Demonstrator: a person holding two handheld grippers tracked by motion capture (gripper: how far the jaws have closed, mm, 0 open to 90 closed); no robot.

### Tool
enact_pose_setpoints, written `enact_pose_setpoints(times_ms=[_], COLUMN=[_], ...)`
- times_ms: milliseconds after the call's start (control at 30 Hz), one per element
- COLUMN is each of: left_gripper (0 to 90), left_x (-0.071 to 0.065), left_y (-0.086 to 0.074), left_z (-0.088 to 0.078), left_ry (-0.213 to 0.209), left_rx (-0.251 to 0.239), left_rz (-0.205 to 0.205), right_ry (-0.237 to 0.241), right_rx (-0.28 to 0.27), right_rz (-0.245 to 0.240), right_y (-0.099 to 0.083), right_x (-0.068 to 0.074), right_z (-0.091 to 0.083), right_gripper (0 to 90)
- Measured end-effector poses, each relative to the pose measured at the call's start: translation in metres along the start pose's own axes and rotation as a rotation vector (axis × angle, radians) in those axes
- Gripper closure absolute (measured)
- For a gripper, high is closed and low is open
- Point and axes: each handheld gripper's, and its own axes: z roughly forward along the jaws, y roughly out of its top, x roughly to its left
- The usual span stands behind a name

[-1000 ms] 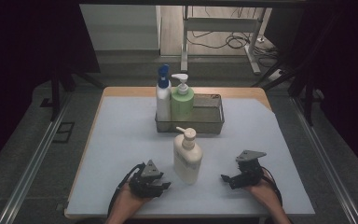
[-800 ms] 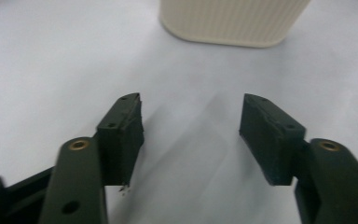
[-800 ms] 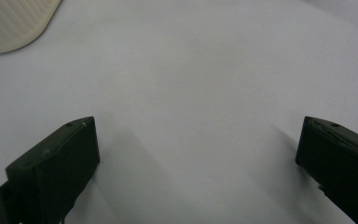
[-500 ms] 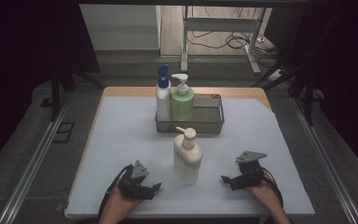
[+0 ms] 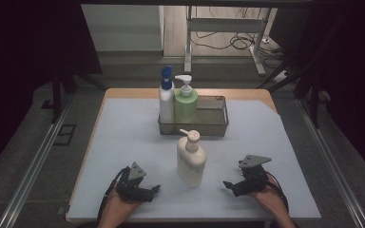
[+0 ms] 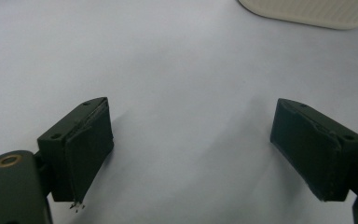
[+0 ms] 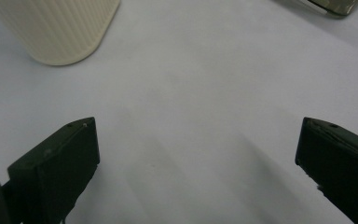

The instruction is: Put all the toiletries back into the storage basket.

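Two claws rest low at the near edge of the worktop [image 5: 123, 123]: the left claw [image 5: 154, 190] has just been opening and stands wide with nothing between its jaws, the right claw [image 5: 228, 184] likewise wide. Between them stands a cream pump bottle [image 5: 191, 159], untouched. Beyond it a wire basket [image 5: 214, 124] holds two bottles.

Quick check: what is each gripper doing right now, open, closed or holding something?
Left gripper: open, fingers just spread, nothing between them; cream pump bottle stands apart.
Right gripper: open, holding nothing.
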Motion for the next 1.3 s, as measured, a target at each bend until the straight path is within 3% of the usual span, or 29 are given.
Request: enact_pose_setpoints(times_ms=[67, 367, 800, 1300], left_gripper=[12.0, 12.1, 12.1, 12.1], left_x=[-0.002, -0.002, -0.003, -0.003], left_y=[0.0, -0.001, -0.001, -0.001], left_z=[0.001, 0.001, 0.001, 0.001], left_ry=[0.012, 0.013, 0.015, 0.015], left_rx=[0.008, 0.0, -0.003, -0.003], left_rz=[0.016, 0.015, 0.012, 0.011], right_ry=[0.012, 0.045, 0.128, 0.143], right_rx=[-0.002, -0.044, -0.077, -0.114], right_rz=[0.007, -0.007, -0.001, -0.008], right_y=[0.0, 0.011, 0.039, 0.075], right_x=[0.001, 0.008, 0.029, 0.051], right_z=[-0.002, -0.011, -0.015, -0.016], right_gripper=[0.0, 0.0, 0.0, 2.3])
